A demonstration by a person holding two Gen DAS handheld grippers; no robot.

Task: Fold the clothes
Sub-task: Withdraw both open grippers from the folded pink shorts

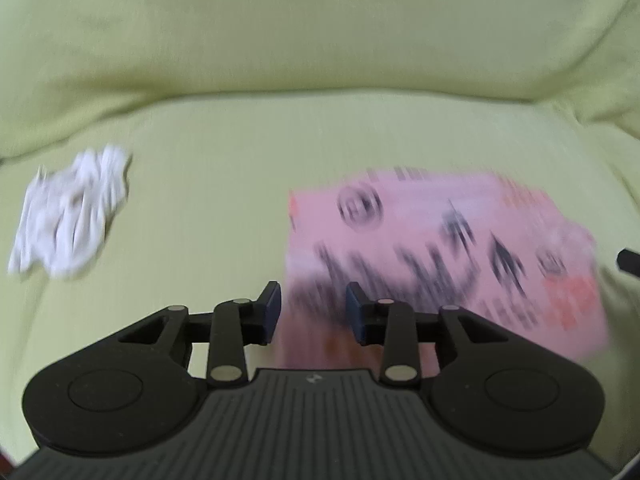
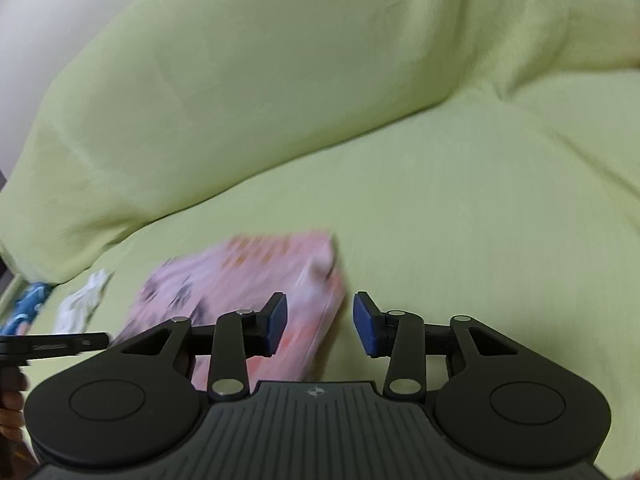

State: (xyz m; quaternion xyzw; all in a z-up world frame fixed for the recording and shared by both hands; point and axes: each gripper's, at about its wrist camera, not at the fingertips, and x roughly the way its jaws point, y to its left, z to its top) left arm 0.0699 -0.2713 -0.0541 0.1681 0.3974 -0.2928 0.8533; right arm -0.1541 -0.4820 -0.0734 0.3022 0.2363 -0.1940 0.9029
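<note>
Two hand-held grippers hovering over a folded pink garment on a yellow-green covered sofa.

The left gripper [image 1: 313,310] is standing with its jaws apart and gripping nothing; the folded pink garment [image 1: 440,256], printed with dark motifs and blurred, is lying just ahead of and to the right of its fingertips, its near left corner passing beneath the gap; a crumpled white cloth [image 1: 68,216] is lying well to the left of the tool on the sofa cover [image 1: 320,60]; the right gripper [image 2: 320,322] is likewise holding its jaws apart and empty, the garment's right edge lying under its left blue pad [image 2: 278,318]; to the far left a blue patterned item [image 2: 26,308] is showing beside the white cloth; the other tool is entering at the left edge.
</note>
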